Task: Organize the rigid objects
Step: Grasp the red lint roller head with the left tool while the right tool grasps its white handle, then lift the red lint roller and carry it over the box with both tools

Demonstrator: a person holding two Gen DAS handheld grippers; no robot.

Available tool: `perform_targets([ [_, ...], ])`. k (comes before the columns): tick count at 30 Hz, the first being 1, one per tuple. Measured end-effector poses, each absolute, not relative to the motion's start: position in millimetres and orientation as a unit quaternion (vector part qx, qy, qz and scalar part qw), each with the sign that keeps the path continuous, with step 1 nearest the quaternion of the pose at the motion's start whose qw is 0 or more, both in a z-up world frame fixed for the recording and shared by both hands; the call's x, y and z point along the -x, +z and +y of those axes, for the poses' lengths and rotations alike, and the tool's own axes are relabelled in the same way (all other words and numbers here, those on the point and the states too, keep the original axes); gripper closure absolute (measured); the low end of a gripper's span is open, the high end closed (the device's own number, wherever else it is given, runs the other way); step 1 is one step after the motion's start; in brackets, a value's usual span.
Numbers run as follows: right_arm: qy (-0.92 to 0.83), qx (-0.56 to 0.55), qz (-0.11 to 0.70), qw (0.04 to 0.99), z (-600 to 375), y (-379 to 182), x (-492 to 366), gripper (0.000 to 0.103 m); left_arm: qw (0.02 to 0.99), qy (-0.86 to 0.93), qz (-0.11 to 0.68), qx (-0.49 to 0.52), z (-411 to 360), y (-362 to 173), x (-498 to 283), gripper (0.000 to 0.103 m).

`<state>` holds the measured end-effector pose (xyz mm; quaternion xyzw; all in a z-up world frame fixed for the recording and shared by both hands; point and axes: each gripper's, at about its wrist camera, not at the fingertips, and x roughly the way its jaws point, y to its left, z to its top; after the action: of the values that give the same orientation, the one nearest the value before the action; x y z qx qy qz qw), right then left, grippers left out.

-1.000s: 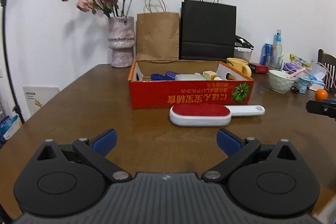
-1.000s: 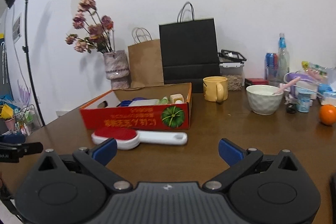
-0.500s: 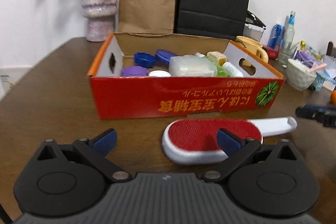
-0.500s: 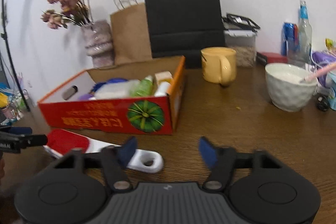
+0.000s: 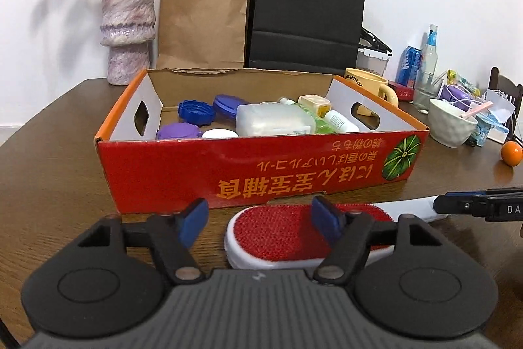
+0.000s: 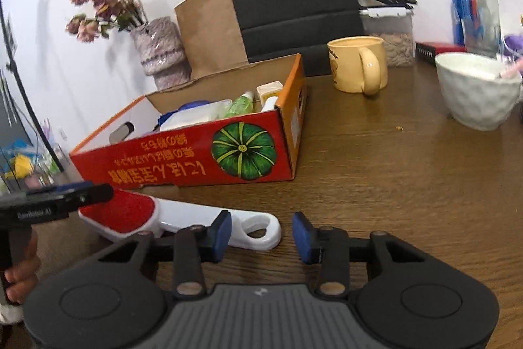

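Left wrist view: the left hand-held gripper, jaws just narrowing, straddles the red-faced lint brush without gripping; the brush lies at lower centre on the wooden surface before the red box (already part-filled). The right hand-held gripper, also closing, brackets the brush's white handle loop, pads apart from it.

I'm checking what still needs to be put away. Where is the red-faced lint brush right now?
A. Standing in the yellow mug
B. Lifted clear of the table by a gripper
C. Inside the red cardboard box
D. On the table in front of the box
D: the lint brush lies flat on the table, just outside the front wall of the red cardboard box.
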<state>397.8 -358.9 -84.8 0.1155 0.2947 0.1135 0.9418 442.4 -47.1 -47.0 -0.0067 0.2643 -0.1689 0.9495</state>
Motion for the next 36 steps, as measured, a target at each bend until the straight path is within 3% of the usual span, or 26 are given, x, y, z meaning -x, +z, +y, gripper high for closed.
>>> perform_targets([
  [3, 0.101, -0.110, 0.283, 0.947, -362.7, -80.7, -390.5, 0.064, 0.948, -0.167, 0.270, 0.019, -44.4, -50.0, -444.3, 0.032],
  [8, 0.106, -0.114, 0.292, 0.943, -364.9, -83.2, -395.5, 0.073, 0.948, -0.165, 0.271, 0.033, -41.8, -49.4, -442.4, 0.032],
  [10, 0.113, -0.118, 0.302, 0.939, -362.8, -84.6, -400.6, 0.081, 0.946, -0.163, 0.278, 0.039, -40.1, -51.0, -443.7, 0.032],
  [24, 0.107, -0.202, 0.276, 0.933, -384.6, -86.0, -419.5, 0.078, 0.944, -0.150, 0.290, 0.056, -33.8, -51.9, -448.9, 0.025],
  [33, 0.103, -0.161, 0.301, 0.934, -365.8, -89.9, -426.4, 0.085, 0.937, -0.132, 0.312, 0.087, -24.4, -45.9, -440.1, 0.020],
  [34, 0.106, -0.164, 0.303, 0.933, -365.6, -90.0, -426.2, 0.089, 0.937, -0.136, 0.311, 0.081, -27.4, -44.2, -437.7, 0.024],
  [35, 0.110, -0.167, 0.304, 0.931, -365.1, -90.0, -426.1, 0.090, 0.937, -0.146, 0.310, 0.074, -32.2, -42.9, -436.0, 0.041],
  [36, 0.112, -0.167, 0.305, 0.931, -363.6, -89.8, -425.8, 0.089, 0.936, -0.155, 0.308, 0.071, -37.3, -42.1, -434.5, 0.044],
])
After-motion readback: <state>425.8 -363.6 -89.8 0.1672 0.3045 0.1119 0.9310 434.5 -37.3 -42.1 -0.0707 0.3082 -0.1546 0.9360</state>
